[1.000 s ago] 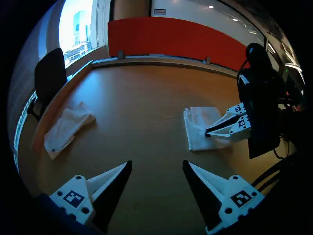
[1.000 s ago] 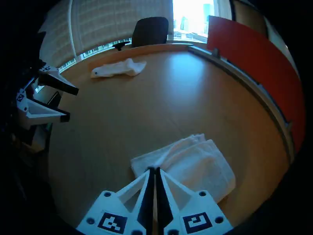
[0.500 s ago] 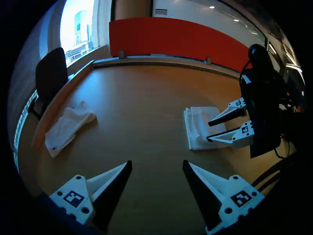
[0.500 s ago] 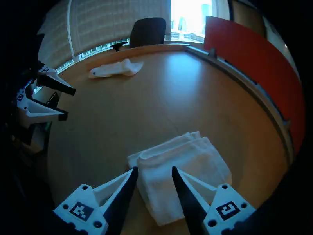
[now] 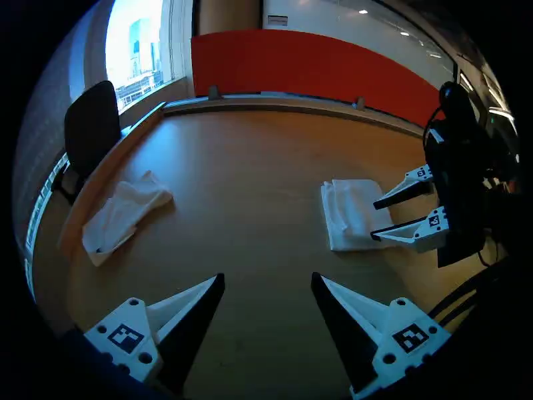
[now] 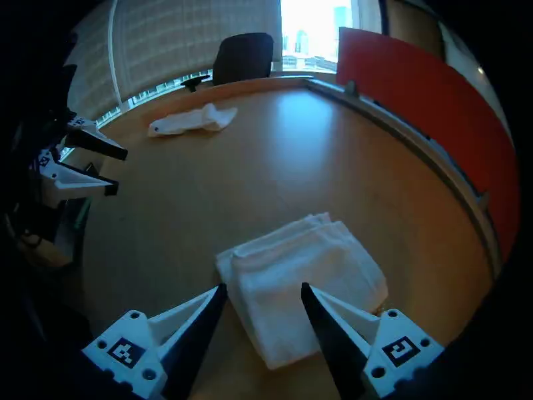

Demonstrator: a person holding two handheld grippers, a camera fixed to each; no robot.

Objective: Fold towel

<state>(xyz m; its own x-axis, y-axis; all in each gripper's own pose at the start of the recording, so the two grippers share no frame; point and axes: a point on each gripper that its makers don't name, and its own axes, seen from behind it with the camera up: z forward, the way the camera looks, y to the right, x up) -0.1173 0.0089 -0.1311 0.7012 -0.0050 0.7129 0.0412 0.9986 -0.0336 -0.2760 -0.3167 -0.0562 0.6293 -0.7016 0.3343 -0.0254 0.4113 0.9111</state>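
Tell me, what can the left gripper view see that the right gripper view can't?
Left gripper view's own: the left gripper up close, fingers wide apart over the bare table; the right gripper from the side, open at the folded towel; a ceiling light.
Right gripper view's own: window blinds beside the chair, and its own open fingers over the folded towel's near edge.
Shared: the folded towel, the crumpled towel, the chair, the red partition, the window.
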